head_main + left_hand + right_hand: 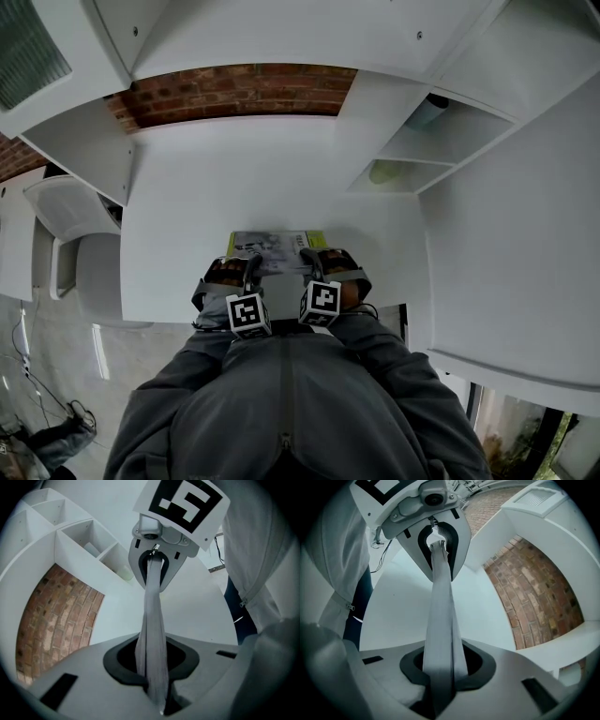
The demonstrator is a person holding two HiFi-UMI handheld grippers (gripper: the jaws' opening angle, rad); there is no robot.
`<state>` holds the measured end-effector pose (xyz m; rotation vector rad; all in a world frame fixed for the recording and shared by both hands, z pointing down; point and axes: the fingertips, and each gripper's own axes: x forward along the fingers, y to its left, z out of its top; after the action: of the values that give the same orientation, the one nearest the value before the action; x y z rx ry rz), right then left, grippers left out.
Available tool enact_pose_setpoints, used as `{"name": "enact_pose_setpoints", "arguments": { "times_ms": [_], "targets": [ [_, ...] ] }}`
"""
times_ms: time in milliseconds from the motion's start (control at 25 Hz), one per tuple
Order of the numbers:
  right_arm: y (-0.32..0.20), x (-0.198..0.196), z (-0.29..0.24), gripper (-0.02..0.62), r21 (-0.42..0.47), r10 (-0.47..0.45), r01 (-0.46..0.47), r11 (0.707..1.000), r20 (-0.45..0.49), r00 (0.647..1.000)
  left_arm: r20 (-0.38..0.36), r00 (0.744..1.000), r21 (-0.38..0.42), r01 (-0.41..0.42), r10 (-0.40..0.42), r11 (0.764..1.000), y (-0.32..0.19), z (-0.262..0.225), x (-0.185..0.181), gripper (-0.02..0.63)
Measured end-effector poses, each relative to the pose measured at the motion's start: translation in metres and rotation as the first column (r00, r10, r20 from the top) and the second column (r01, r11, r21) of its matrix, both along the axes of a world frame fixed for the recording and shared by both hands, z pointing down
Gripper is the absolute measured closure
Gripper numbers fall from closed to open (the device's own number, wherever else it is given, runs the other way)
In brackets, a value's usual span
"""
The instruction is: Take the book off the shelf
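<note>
My left gripper and right gripper each pinch the thin, grey-paged, green-edged book, which spans edge-on from one pair of jaws to the other. If one hand pulls harder, the book could twist out and drop onto the white tabletop.

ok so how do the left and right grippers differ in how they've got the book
The left gripper clamps the left edge of the book; the right gripper clamps its right edge. The left gripper's marker cube shows a different black-and-white pattern from the right gripper's marker cube. Shared: both have jaws shut on the book and both angle down toward the white table.
</note>
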<state>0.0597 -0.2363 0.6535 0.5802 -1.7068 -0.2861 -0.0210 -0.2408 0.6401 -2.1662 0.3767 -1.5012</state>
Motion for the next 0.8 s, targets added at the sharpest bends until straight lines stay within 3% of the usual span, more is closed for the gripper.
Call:
{"name": "enact_pose_setpoints", "arguments": {
  "times_ms": [320,480,800],
  "targets": [
    [0.015,0.003,0.031,0.469,-0.103,0.001,-0.002,0.995,-0.016,1.000,0.024,1.000,-0.121,0.009,-0.006,0.993,0.021,0.032,-0.001,0.509],
    [0.026,0.003,0.039,0.414,-0.147,0.004,-0.006,0.989,-0.012,1.000,0.039,0.999,-0.195,0.018,-0.011,0.981,0.029,0.040,-0.005,0.402],
    [0.067,0.018,0.066,0.377,-0.291,-0.032,0.024,0.957,-0.023,0.999,0.069,0.995,-0.306,-0.052,0.076,0.951,0.058,0.049,-0.016,0.347]
  ]
}}
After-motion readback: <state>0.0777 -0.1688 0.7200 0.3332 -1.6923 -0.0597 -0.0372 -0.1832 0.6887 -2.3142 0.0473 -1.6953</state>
